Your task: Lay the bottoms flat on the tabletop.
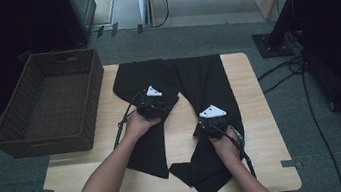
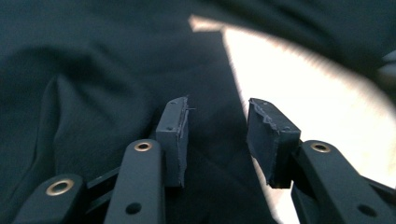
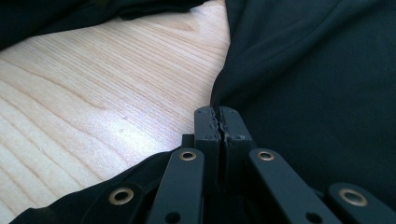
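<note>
Black trousers [image 1: 192, 88] lie spread on the table [image 1: 259, 129], waist at the far edge, the two legs running toward the person and parting in a wedge of bare wood between them. Left of the trousers, a wicker basket [image 1: 48, 105] sits on the table's left side, overhanging its edge; a strip of bare wood separates it from the cloth. Right of the trousers a narrow margin of table stays free, and more bare wood lies along the near edge on either side of the leg ends.

The left claw [image 1: 152, 107] rests over the left leg near the crotch; the forearm reaches in from the near edge at a slant, hand wrapped round the grip. In the left gripper view its pads [image 2: 173, 135] stand apart, released, with the inner edge of the trousers below the gap and no cloth pinched.

The right claw [image 1: 203, 126] sits at the inner edge of the right leg, the forearm coming in straighter. In the right gripper view the right claw [image 3: 217, 122] is clenched, its tips meeting at the hem of the trousers [image 3: 317, 84]; whether cloth is caught between them I cannot tell.
</note>
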A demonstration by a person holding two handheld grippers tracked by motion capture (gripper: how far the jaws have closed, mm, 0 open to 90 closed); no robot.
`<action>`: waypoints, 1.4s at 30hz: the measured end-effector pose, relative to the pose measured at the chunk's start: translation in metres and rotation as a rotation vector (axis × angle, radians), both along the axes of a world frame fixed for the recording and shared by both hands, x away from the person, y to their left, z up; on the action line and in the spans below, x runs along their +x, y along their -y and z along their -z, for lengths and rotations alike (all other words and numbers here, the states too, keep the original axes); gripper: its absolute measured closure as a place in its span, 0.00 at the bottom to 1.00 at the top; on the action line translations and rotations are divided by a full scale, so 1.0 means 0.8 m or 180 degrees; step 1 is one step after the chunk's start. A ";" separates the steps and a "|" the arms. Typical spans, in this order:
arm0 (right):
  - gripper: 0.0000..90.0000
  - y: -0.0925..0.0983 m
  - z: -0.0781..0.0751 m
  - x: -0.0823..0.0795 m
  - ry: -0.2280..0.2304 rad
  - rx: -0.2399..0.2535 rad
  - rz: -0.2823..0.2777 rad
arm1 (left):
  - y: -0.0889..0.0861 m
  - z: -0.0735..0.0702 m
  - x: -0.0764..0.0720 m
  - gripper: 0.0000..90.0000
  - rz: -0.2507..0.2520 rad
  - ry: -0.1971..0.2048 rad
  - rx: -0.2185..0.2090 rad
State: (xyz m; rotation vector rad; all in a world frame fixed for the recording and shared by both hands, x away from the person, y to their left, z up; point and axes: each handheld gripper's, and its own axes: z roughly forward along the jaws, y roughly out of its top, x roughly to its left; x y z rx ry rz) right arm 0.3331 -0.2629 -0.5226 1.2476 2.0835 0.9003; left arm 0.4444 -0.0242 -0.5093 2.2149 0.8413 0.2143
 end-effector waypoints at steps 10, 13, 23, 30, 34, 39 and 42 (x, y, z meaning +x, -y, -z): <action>0.98 -0.004 0.000 -0.001 -0.0006 0.0009 -0.0022 | -0.024 0.006 -0.018 0.88 -0.0083 0.0166 -0.0011; 0.98 -0.005 -0.001 -0.003 -0.0073 0.0144 -0.0040 | -0.035 0.009 -0.032 0.98 -0.0036 0.0081 -0.0121; 0.98 -0.014 -0.002 0.001 -0.0180 0.0312 -0.0113 | -0.063 0.009 -0.112 1.00 0.0173 -0.0062 -0.0232; 0.99 -0.035 -0.004 -0.007 -0.0247 0.0304 -0.0359 | -0.077 -0.002 -0.132 0.90 0.0136 -0.0156 -0.0320; 0.99 -0.047 -0.005 -0.020 -0.0240 0.0253 -0.0476 | -0.078 -0.026 -0.114 0.80 0.0041 -0.0042 -0.0414; 0.99 -0.049 -0.005 -0.028 -0.0249 0.0242 -0.0538 | -0.070 -0.048 -0.070 0.71 -0.0107 0.0094 -0.0471; 0.99 -0.049 -0.005 -0.028 -0.0264 0.0278 -0.0531 | -0.066 -0.046 -0.049 0.69 -0.0144 0.0079 -0.0431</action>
